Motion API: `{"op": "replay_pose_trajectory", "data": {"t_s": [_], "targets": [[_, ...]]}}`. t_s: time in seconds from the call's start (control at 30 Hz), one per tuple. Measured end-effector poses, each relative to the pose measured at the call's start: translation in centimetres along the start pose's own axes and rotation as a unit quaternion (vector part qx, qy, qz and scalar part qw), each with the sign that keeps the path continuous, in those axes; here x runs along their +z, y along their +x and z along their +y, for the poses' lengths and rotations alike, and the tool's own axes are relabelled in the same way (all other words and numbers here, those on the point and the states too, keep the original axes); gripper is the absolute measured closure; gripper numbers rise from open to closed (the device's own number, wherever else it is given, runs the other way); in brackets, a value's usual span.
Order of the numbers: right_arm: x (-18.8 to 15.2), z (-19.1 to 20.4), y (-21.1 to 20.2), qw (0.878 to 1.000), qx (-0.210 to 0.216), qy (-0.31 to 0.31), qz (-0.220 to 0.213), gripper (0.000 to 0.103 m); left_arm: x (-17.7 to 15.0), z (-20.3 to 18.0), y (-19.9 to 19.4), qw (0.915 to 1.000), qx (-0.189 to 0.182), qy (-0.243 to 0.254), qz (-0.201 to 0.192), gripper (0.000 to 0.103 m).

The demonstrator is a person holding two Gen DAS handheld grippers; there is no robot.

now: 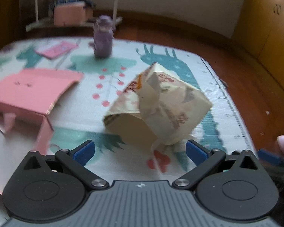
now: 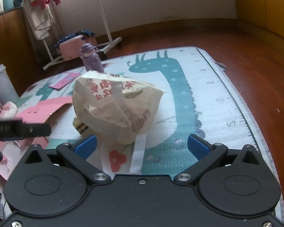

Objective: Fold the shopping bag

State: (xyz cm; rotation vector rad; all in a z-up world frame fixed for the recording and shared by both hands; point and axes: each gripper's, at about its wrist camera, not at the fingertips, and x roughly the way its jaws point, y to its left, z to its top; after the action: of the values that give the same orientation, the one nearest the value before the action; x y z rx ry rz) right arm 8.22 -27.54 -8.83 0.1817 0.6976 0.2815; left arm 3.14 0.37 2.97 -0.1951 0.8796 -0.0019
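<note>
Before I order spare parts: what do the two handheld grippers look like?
Both match: the left gripper and right gripper have blue pads on their jaws, black linkage arms with silver pivot screws and round black housings. The left's centre plate is ribbed grey, the right's black.

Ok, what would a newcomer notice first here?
The crumpled cream shopping bag with red print, lying puffed up mid-mat just ahead of both open claws, left claw and right claw. Next, the teal giraffe on the play mat and the purple bottle at its far edge.
</note>
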Motion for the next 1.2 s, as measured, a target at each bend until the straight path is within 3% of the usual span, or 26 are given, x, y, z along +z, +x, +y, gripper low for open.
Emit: {"op": "replay_pose_trajectory", "data": {"t_s": [0.27, 0.47, 0.6, 0.8, 0.97, 1.1, 1.2], "targets": [[-0.9, -2.8, 0.6, 0.999, 0.012, 0.03, 0.007, 0.0, 4.0, -2.7, -0.5, 0.9969, 0.054, -0.039, -0.04, 0.0], [-0.3, -3.5, 0.6, 1.0, 0.007, 0.003, -0.011, 0.0, 4.9, -6.2, -3.1, 0.9935, 0.018, 0.001, -0.112, 0.0], [-0.2, -4.9, 0.2, 1.0, 0.008, 0.011, -0.02, 0.0, 4.5, -8.5, -4.0, 0.986, 0.025, -0.006, -0.165, 0.0], [0.7, -6.0, 0.1, 0.998, 0.023, 0.044, -0.029, 0.0, 1.9, -11.1, -5.0, 0.9829, -0.01, 0.005, -0.184, 0.0], [0.6, -5.8, -0.2, 0.998, 0.027, 0.03, -0.043, 0.0, 1.9, -10.1, -5.2, 0.9806, 0.004, 0.021, -0.195, 0.0], [1.0, -5.8, -0.3, 0.998, 0.028, 0.021, -0.055, 0.0, 0.6, -7.2, -3.6, 0.9803, 0.023, 0.084, -0.177, 0.0], [1.3, -5.9, -0.4, 0.997, 0.029, 0.015, -0.063, 0.0, -0.2, -3.8, -1.1, 0.9848, 0.035, 0.068, -0.156, 0.0]]}}
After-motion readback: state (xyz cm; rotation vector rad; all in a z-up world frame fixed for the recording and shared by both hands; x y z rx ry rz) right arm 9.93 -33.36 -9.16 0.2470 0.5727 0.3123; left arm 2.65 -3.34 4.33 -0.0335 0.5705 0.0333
